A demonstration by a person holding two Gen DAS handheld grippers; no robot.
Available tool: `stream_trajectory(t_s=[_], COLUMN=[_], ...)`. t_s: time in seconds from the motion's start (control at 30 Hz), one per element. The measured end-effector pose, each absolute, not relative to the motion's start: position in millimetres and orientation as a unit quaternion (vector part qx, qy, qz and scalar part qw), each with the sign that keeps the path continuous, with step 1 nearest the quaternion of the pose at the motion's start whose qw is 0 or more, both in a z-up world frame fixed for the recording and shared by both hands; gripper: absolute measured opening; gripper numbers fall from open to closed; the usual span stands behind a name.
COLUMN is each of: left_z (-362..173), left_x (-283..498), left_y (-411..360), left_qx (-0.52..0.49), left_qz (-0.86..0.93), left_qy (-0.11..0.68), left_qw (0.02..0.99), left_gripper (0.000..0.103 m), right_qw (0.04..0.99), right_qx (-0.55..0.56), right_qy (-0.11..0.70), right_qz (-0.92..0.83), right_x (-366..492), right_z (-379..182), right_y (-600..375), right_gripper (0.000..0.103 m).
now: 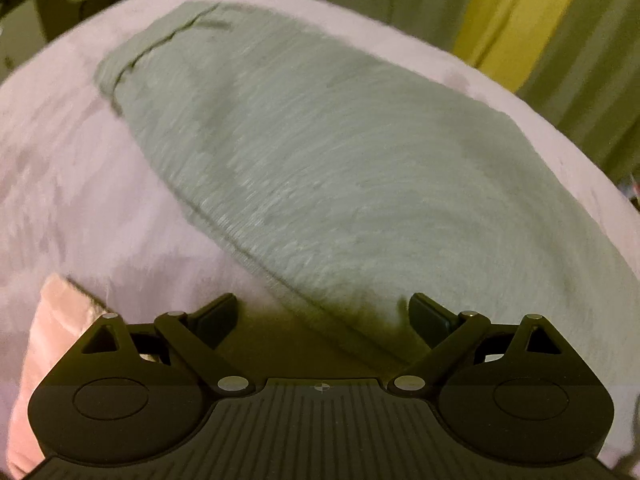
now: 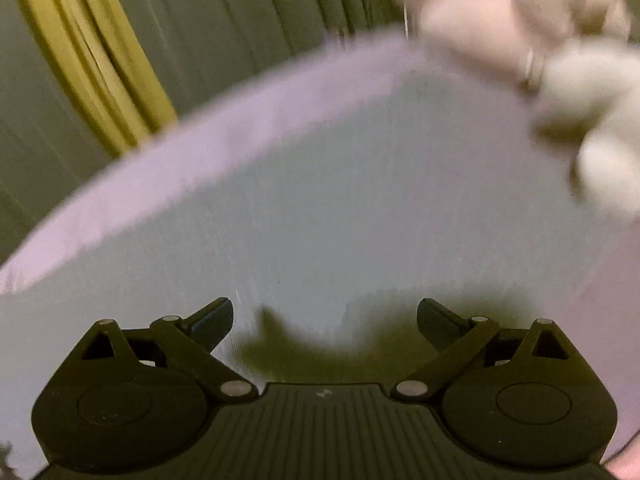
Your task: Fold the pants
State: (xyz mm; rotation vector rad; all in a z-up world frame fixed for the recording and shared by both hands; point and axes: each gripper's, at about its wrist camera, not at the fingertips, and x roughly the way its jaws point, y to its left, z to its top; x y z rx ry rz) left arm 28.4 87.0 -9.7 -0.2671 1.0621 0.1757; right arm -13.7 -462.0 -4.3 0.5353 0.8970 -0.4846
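Note:
Grey-green pants (image 1: 320,168) lie flat on a pale pink bedsheet (image 1: 72,184), running from the far left to the near right in the left wrist view. A pocket seam shows at the far end. My left gripper (image 1: 323,316) is open and empty, low over the near edge of the pants. In the right wrist view the pants (image 2: 340,216) fill the middle, blurred. My right gripper (image 2: 325,320) is open and empty just above the fabric.
A pink folded cloth (image 1: 56,344) lies at the near left of the bed. Green and yellow curtains (image 1: 520,20) hang behind the bed. A blurred pale plush heap (image 2: 560,52) sits at the far right of the bed edge (image 2: 200,160).

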Motion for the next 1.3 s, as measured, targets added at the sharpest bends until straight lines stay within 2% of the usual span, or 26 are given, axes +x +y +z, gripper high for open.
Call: stream_trajectory(t_s=[0.07,0.23,0.37,0.5,0.57,0.73,0.87,0.97,1.13,1.3], left_z=[-4,11,20,19,8,-1,-18,-28,-3,-2], left_x=[27,33,73,116,140,154,174,192,198,155], left_y=[76,41,10,-32,-48,-63,-78,-74,-43,-24], left_qx=[-0.097,-0.053,-0.063,0.015,0.036,-0.040,-0.014,0.039,0.031,0.008], left_qz=[0.076,0.019,-0.014,-0.008,-0.008,-0.095,-0.097,-0.024,0.049,-0.043], left_qy=[0.497,0.469,0.470,0.448,0.461,0.456,0.477,0.482,0.467,0.516], left_qw=[0.859,0.881,0.880,0.894,0.887,0.884,0.874,0.875,0.883,0.856], left_gripper=[0.097,0.097,0.097,0.097,0.097,0.096,0.097,0.098,0.097,0.097], right_qw=[0.821,0.822,0.822,0.823,0.822,0.819,0.822,0.823,0.821,0.822], right_qx=[0.274,0.330,0.321,0.325,0.342,0.375,0.368,0.367,0.383,0.377], right_qy=[0.448,0.402,0.407,0.399,0.385,0.362,0.363,0.361,0.350,0.354], right_qz=[-0.223,-0.232,-0.235,-0.240,-0.241,-0.238,-0.239,-0.240,-0.236,-0.239], right_x=[-5,-14,-9,-17,-26,-32,-29,-30,-35,-33], right_z=[-13,-13,-11,-15,-18,-21,-23,-22,-22,-22], right_y=[-472,-484,-476,-476,-476,-484,-483,-483,-487,-484], right_gripper=[0.098,0.099,0.099,0.099,0.099,0.099,0.099,0.099,0.099,0.099])
